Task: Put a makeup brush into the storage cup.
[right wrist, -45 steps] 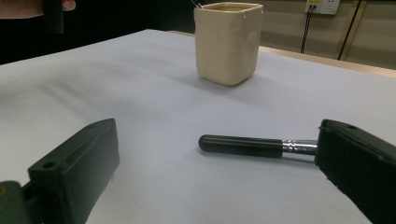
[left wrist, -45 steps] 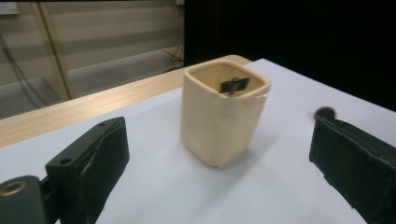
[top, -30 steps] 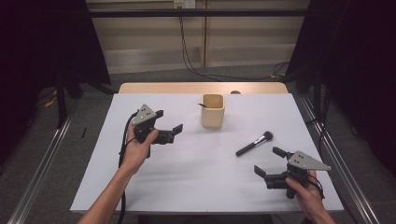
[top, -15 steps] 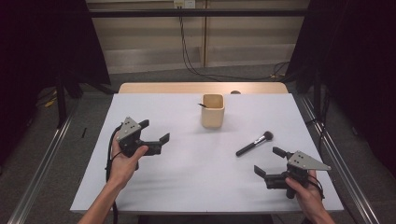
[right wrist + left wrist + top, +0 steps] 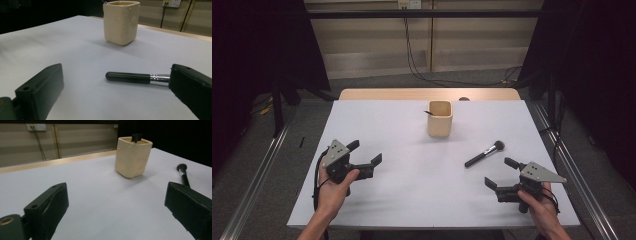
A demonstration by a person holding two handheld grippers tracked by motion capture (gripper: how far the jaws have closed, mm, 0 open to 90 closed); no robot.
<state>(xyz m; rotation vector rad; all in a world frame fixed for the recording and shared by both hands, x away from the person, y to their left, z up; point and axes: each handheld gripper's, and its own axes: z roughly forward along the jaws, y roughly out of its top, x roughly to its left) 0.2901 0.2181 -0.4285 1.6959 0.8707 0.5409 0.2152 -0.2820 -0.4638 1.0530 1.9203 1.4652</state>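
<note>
High view: white table, dark room, both hand-held grippers released.

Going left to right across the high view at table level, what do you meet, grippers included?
Left gripper → beige cup → makeup brush → right gripper.

- We see a plain white surface with a light wood strip along its far edge.
- We see a cream cup, unpatterned, with a small black item at its rim.
- We see a brush with a black handle, silver ferrule and dark bristles.
- We see the left claw and right claw in black, each topped by a grey plate.
</note>
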